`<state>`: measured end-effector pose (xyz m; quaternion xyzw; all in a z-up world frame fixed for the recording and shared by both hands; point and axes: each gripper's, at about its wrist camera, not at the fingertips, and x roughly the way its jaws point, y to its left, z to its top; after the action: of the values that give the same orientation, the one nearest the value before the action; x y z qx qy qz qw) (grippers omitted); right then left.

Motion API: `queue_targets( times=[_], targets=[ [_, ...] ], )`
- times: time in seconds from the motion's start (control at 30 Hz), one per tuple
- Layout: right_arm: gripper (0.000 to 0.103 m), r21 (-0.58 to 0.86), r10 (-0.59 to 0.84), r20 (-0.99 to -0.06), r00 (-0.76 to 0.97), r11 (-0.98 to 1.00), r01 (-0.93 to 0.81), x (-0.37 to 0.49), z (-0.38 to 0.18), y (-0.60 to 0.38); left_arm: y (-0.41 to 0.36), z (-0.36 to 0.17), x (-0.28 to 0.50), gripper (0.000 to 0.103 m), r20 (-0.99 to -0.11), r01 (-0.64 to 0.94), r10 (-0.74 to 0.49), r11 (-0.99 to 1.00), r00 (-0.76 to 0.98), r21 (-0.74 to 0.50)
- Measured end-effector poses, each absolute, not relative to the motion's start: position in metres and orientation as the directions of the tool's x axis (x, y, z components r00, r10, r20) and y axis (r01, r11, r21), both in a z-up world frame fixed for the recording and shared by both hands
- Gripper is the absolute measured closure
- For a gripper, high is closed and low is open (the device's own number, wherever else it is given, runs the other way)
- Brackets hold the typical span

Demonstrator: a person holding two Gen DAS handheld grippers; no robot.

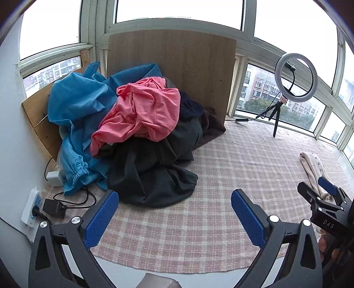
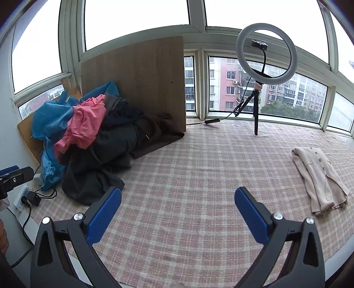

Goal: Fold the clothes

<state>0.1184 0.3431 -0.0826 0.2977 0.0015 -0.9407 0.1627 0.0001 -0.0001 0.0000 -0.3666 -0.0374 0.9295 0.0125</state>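
Clothes: a heap [image 1: 132,137] of blue, pink and dark garments, crumpled at the far left corner of the plaid blanket [image 1: 221,177], against a wooden board [image 1: 172,66]. Left claw [image 1: 174,219] spread wide and empty, hovering over the near edge just short of the dark cloth. Right claw [image 2: 178,215] likewise wide apart, gripping nothing, over bare plaid near the middle. Cream cardigan [image 2: 318,179] laid folded and flat toward the right edge, well apart from the heap. Judged between garments: one piece lying folded, a heap lying unfolded. Would fit either a pause after setting a piece down or a reach toward the heap. Beyond: ring light [image 2: 266,53] on a tripod at the far edge, bay windows [image 2: 137,13], power strip [image 1: 33,206] at the left edge.
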Motion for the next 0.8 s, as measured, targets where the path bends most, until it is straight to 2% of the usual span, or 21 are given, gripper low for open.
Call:
queue_targets(
  times=[0.37,0.8],
  targets=[
    [0.0,0.074,-0.285,-0.591,-0.755,-0.95,0.302,0.118,-0.079,0.342,-0.008,-0.001,-0.001,0.001,-0.688,0.011,0.031,-0.998,-0.725,-0.057],
    [0.0,0.042,-0.259,-0.583,-0.77,-0.956,0.29,0.117,-0.078,0.327,-0.013,-0.001,-0.008,0.001,-0.686,-0.019,0.054,-0.998,-0.726,-0.059]
  ],
)
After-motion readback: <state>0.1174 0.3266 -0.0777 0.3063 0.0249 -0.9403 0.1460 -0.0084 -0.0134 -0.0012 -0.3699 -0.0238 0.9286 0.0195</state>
